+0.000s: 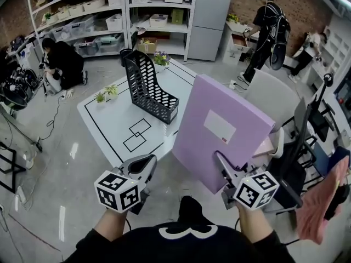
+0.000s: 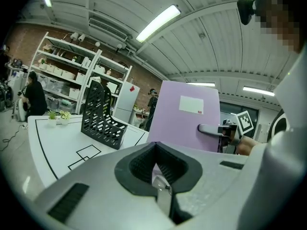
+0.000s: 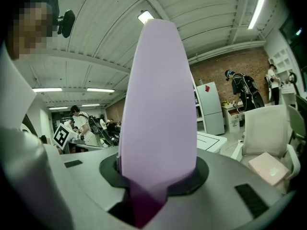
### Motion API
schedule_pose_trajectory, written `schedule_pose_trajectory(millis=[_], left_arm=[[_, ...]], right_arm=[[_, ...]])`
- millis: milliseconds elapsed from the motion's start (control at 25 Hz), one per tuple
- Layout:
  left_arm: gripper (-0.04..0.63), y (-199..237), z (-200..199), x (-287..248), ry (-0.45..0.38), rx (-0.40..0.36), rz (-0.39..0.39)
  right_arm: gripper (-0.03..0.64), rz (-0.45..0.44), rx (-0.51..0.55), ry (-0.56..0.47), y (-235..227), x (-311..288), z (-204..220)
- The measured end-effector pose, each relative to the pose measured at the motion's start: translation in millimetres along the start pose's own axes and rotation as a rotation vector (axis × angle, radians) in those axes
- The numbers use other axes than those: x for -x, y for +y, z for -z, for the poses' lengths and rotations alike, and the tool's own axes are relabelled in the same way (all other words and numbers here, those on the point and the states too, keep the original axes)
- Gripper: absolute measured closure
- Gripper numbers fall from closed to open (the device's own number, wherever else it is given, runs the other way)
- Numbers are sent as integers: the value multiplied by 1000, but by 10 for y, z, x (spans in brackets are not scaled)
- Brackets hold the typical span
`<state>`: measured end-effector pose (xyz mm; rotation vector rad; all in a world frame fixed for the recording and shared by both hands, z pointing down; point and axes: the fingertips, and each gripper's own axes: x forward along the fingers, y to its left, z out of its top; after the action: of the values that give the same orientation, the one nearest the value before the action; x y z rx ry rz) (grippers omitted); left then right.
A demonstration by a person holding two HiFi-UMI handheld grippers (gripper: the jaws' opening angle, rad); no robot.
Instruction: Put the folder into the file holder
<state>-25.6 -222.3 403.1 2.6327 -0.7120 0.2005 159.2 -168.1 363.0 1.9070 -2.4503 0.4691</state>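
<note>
– Grey polished floor (image 1: 66, 201) underfoot, open workshop. What's nearest?
– Two hand-held grippers. Left gripper (image 1: 149, 161): jaws pressed together, nothing between them. Right gripper (image 1: 221, 162): pinching the lower edge of a lilac cardboard folder (image 1: 219, 127) with a white label.
– Folder's attitude?
– In the air, off the table. It stands on edge with its long axis rising up and away from the right gripper, broad labelled face toward the left gripper.
– Beyond that?
– White low table with black line markings (image 1: 104, 119). On it stands the black perforated plastic file holder (image 1: 148, 89), ahead and left of the folder, well apart. Tall back farther off, low front lip nearer, mouth open upward.
– Nearer hand?
– Left gripper sits closer to the holder, but the right has the load. Judgement: the folder must go forward-left, then down edge-first, its face lined up with the holder's side walls.
</note>
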Motion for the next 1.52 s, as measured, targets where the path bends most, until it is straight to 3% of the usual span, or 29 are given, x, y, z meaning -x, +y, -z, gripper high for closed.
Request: schedule_pose_trajectory(millis=[960, 1520], left_arm=[[589, 1274, -894, -520, -90, 44, -226], [589, 1649, -946, -513, -132, 57, -338]], right_arm=[[462, -209, 148, -75, -417, -2122, -1225], [462, -287, 231, -100, -303, -2929, -1435]])
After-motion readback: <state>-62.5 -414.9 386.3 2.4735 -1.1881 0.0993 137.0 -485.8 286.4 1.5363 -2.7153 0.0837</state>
